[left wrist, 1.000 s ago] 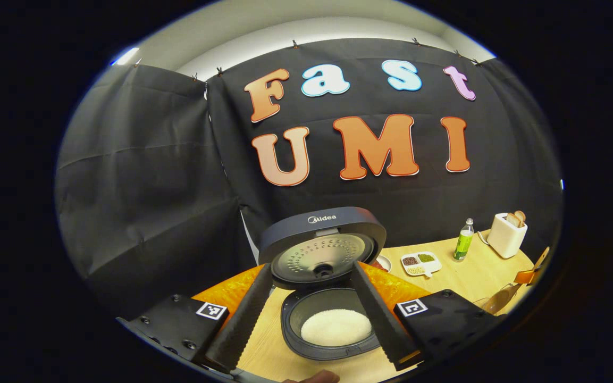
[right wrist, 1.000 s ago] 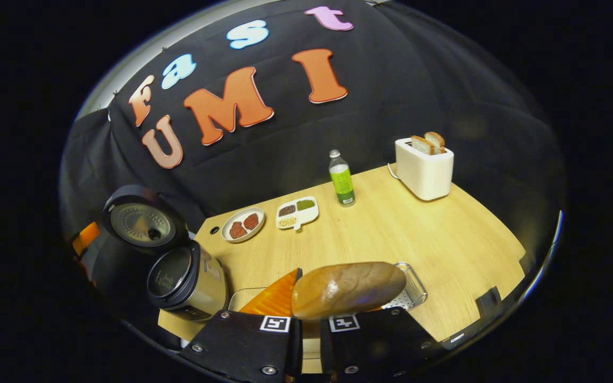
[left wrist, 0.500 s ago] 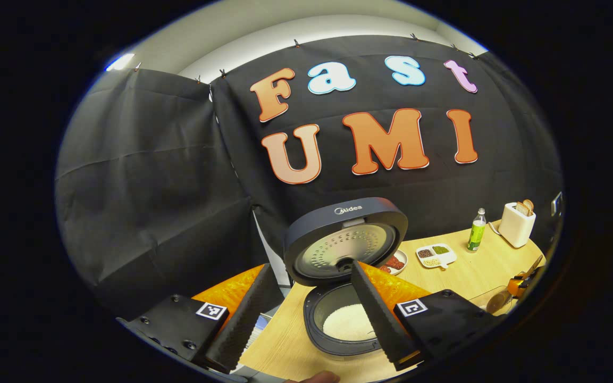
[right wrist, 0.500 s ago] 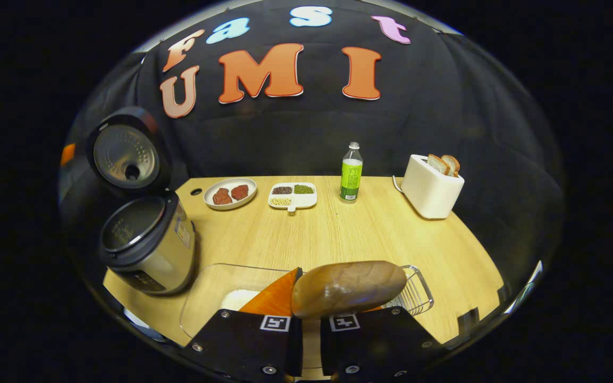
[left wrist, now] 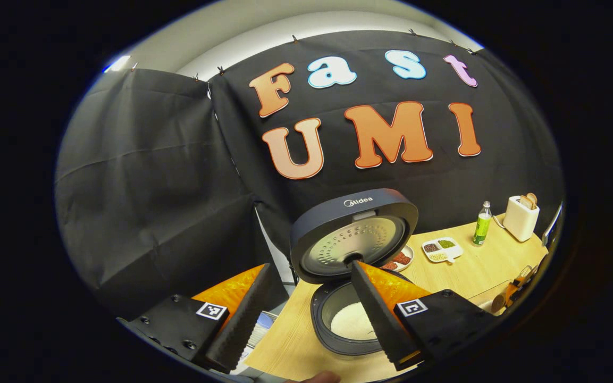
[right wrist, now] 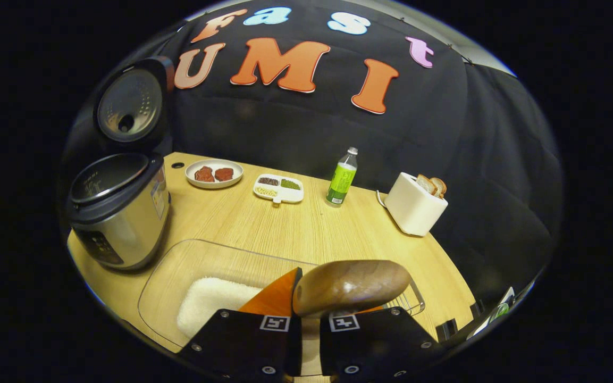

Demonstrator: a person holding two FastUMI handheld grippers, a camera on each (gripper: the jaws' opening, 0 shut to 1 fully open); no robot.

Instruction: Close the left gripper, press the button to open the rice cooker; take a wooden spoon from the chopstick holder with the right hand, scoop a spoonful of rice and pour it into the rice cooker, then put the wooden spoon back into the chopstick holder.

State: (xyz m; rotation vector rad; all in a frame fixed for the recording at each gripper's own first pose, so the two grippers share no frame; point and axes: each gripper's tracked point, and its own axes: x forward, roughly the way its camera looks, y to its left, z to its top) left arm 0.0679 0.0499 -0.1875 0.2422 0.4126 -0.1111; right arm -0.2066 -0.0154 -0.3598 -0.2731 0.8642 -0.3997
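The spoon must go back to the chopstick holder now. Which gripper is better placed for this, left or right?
Right, probably. The right gripper is shut on the wooden spoon, while the left gripper is open and empty beside the rice cooker.

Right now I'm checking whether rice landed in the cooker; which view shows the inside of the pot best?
The left gripper view: it looks down into the open rice cooker, white rice showing in the pot. The right gripper view shows the cooker from the side, its inside dark.

Right gripper (right wrist: 306,311) clamped on wooden spoon (right wrist: 350,285); rice tray (right wrist: 216,308) below-left, open rice cooker (right wrist: 117,210) far left.
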